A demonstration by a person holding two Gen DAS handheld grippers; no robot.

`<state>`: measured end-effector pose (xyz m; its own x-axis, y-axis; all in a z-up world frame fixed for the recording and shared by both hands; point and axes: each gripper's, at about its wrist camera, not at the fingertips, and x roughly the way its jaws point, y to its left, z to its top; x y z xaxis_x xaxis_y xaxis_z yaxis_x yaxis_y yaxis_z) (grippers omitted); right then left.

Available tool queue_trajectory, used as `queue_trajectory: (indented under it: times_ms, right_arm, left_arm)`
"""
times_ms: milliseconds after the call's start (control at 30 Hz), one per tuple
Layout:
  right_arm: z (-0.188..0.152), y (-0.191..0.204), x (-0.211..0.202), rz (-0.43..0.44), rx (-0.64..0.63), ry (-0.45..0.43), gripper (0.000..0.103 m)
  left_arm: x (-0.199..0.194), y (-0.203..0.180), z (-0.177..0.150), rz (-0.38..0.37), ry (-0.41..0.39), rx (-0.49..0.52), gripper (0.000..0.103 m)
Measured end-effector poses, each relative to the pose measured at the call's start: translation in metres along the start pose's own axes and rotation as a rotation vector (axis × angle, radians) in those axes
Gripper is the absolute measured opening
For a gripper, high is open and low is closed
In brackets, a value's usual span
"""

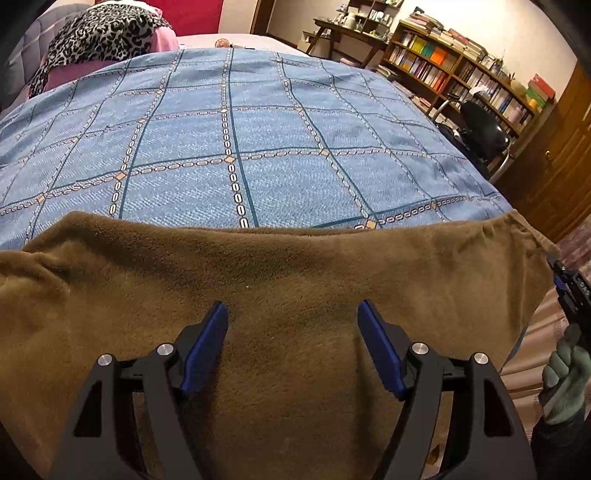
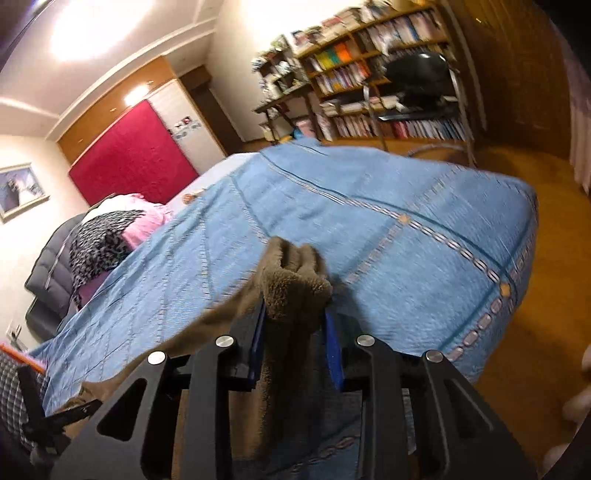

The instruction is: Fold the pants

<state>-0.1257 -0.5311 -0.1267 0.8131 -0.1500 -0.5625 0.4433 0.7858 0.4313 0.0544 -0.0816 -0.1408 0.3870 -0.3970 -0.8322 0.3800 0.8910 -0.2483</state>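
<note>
Brown fleece pants (image 1: 280,288) lie spread across the near edge of a bed with a blue checked cover (image 1: 236,147). My left gripper (image 1: 291,314) is open, its blue pads (image 1: 207,343) just above the middle of the pants. My right gripper (image 2: 295,325) is shut on a bunched end of the pants (image 2: 295,280) and holds it lifted over the bed cover (image 2: 369,229). In the left wrist view the right gripper (image 1: 570,284) shows at the far right, at the pants' right corner, with a gloved hand (image 1: 565,376) below it.
A leopard-print cloth (image 1: 99,37) and pink bedding lie at the bed's far left. A bookshelf (image 1: 461,70), a black chair (image 1: 484,129) and a wooden desk (image 1: 343,33) stand right of the bed. A wooden floor (image 2: 517,350) runs along the bed's right side.
</note>
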Motion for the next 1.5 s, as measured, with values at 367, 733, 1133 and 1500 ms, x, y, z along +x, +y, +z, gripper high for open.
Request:
queue_trajectory:
  times_ms: [367,733,1133,1500]
  right_arm:
    - [-0.01,0.095,-0.027,0.122,-0.238,-0.028,0.028]
    - [-0.074,0.179,-0.02,0.289,-0.443,0.105,0.028]
    - [-0.151,0.204,0.01,0.301,-0.596,0.27,0.032]
    - [-0.127,0.192,-0.014,0.485,-0.519,0.315,0.05]
  left_arm:
    - [-0.016,0.0,0.006,0.016,-0.027,0.007,0.073]
    - [-0.026,-0.001,0.001,-0.01,-0.045,0.003,0.073]
    - [-0.021,0.002,-0.004,-0.063,-0.016,-0.028,0.073]
    - [-0.01,-0.01,-0.001,-0.179,0.033,-0.048,0.073]
